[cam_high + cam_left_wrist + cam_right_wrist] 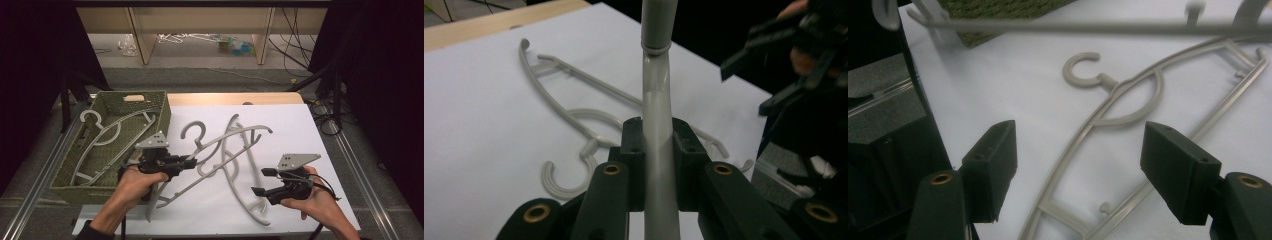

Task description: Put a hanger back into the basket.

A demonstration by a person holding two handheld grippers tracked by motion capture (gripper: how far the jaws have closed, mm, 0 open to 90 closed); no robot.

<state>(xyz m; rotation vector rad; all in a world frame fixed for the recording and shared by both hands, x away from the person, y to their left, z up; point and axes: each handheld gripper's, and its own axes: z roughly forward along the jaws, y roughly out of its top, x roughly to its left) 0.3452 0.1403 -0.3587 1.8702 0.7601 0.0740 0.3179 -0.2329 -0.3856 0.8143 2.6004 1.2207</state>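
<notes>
My left gripper [192, 162] is shut on the arm of a grey plastic hanger [220, 142], lifted and tilted above the white sheet just right of the basket. In the left gripper view the bar [656, 100] runs straight up between the left gripper's [657, 130] closed pads. A second grey hanger [240, 175] lies flat on the sheet. My right gripper [260, 181] hovers at its near end, open. In the right gripper view that lying hanger [1108, 115] sits below the wide-apart jaws of the right gripper [1078, 145], untouched, and the held hanger's bar [1098, 27] crosses the top.
A green woven basket [112, 95] stands at the left with grey hangers [107, 137] lying in it. A white sheet [300, 130] covers the wooden table [235, 98]. Black posts and cables flank both sides. The other gripper [774, 75] shows at the upper right of the left gripper view.
</notes>
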